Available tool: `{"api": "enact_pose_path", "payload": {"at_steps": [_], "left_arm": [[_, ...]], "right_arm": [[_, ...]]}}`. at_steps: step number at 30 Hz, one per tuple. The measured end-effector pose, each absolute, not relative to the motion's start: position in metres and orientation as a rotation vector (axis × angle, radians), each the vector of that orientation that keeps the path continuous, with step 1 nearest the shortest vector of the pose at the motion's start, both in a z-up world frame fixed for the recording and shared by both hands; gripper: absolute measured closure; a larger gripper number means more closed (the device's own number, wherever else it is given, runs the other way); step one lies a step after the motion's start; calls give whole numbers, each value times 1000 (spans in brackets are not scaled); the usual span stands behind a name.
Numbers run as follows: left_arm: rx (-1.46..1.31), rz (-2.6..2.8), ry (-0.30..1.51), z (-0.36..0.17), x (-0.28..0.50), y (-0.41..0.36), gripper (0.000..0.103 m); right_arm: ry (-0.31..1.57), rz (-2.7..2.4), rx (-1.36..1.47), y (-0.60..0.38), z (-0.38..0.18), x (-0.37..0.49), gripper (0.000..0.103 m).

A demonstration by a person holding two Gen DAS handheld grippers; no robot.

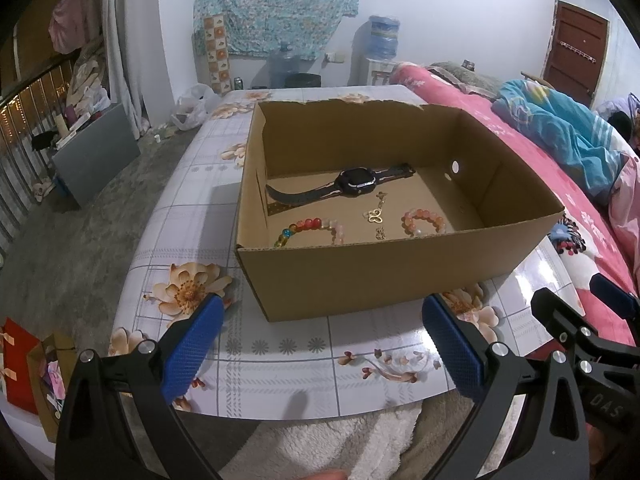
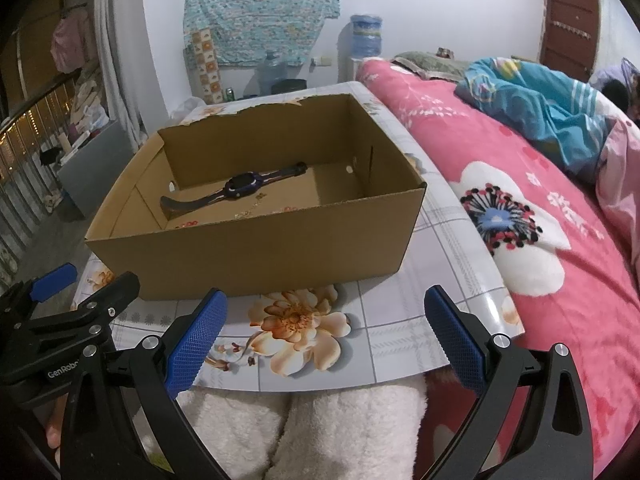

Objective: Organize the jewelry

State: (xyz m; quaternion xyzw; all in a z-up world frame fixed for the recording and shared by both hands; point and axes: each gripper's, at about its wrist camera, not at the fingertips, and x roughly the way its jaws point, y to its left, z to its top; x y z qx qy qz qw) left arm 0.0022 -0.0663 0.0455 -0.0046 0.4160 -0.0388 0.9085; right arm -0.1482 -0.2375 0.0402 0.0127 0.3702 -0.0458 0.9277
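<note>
An open cardboard box (image 1: 360,272) (image 2: 256,252) stands on the floral table (image 1: 280,360). Inside it lie a dark smartwatch (image 1: 356,183) (image 2: 240,185), a multicoloured bead bracelet (image 1: 310,229), a pink bead bracelet (image 1: 425,220) and a small gold butterfly chain (image 1: 375,216). The box's near wall hides most of the jewelry in the right wrist view. My left gripper (image 1: 322,354) is open near the table's front edge, below the box, with nothing between its blue pads. My right gripper (image 2: 324,346) is open too, in front of the box, and empty.
A bed with a pink floral blanket (image 2: 540,220) and a blue quilt (image 1: 560,132) runs along the table's right side. White fluffy cloth (image 2: 320,432) lies under the grippers. Bags (image 1: 28,376) sit on the floor at the left. Water bottles (image 1: 383,36) stand by the far wall.
</note>
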Motion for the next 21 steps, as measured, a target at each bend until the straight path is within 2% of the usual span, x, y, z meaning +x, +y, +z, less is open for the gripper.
{"api": "enact_pose_path", "payload": {"at_steps": [21], "left_arm": [[-10,-81,865,45,-1,-68,6]], "right_arm": [[762,-90,27,-236,37,-147,8]]}}
